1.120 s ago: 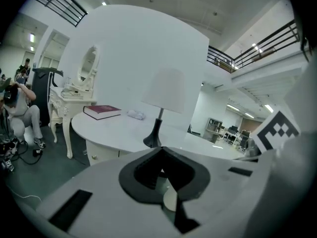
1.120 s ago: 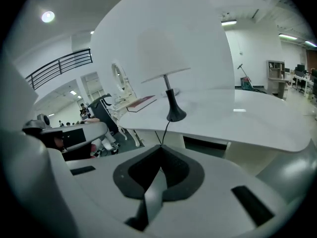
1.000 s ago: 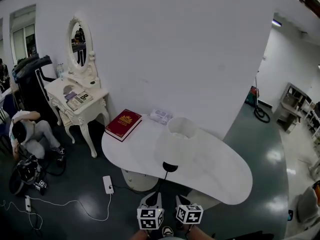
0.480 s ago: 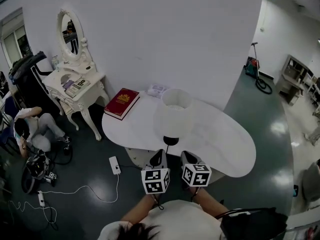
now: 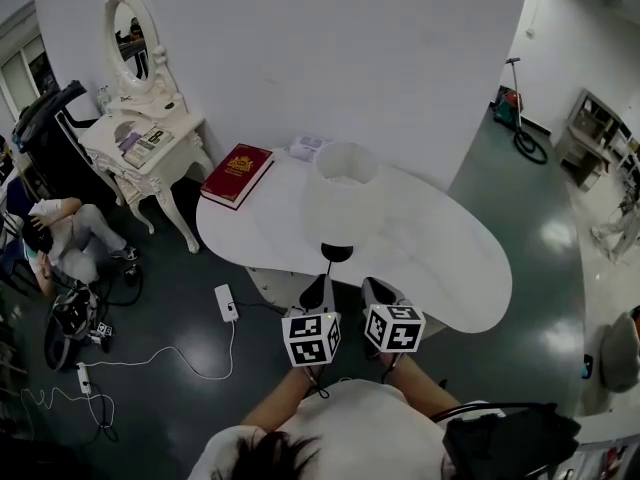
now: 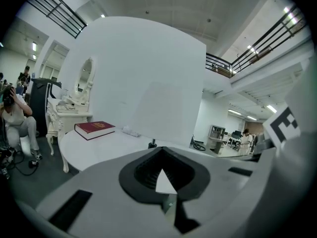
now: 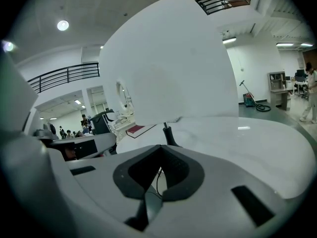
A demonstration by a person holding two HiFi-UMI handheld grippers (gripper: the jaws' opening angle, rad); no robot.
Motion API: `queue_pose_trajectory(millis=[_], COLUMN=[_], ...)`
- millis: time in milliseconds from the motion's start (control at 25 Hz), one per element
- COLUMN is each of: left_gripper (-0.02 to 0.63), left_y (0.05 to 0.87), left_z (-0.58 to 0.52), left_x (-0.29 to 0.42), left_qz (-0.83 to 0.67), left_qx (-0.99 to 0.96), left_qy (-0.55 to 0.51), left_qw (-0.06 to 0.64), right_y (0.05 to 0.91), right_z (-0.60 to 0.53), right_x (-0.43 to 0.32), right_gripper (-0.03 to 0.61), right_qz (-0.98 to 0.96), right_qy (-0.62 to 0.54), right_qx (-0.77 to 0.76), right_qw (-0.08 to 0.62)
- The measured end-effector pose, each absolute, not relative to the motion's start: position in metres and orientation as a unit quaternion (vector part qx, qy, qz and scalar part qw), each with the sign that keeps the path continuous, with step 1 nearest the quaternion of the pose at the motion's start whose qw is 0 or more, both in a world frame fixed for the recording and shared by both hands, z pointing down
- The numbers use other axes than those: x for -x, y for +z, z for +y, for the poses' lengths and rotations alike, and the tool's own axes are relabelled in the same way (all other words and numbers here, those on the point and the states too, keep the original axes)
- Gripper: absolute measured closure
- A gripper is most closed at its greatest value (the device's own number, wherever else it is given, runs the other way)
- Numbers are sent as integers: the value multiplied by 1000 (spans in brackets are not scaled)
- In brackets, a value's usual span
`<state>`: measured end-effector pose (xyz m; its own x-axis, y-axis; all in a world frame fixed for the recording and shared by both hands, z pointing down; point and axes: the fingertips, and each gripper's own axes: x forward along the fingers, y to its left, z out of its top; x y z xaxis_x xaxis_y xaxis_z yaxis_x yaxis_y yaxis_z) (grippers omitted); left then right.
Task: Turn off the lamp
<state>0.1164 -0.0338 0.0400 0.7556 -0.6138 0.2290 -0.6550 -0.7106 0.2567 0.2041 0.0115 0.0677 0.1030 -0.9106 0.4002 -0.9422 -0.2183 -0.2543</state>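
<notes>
The lamp [image 5: 340, 193] stands on the white tabletop [image 5: 450, 268], close to its near edge. Its pale shade sits above a small black base [image 5: 336, 253]. A thin dark cord [image 5: 327, 271] drops from that base over the edge.

Just on the near side of the lamp, the left claw [image 5: 318, 292] and the right claw [image 5: 378, 290] hover side by side, apart from the base and the shade. The left one is almost in line with the cord. In the left gripper view the left claw [image 6: 161, 148] is closed at its tips with nothing held. The right gripper view shows the right claw [image 7: 161, 147] closed and empty too, with the lamp's stem [image 7: 168, 135] just ahead of it.

A red book [image 5: 237, 175] lies to the left of the lamp, at the tabletop's far left end. Behind the lamp lies a small pale packet [image 5: 308, 148], possibly tissues. Further left of the lamp, off the tabletop, a white dressing table [image 5: 140, 138] stands against the wall.
</notes>
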Motion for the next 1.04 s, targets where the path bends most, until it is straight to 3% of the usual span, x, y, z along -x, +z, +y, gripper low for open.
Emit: queue_pose_trajectory(millis=[1040], left_gripper=[606], left_y=[48], left_z=[-34], left_x=[-125], left_qz=[-352], left_qx=[-917], left_qy=[65], left_qw=[175], right_y=[65], right_z=[21], right_x=[-213], right_gripper=[580], right_qz=[-635], right_qy=[230], right_qx=[-736], right_qw=[50])
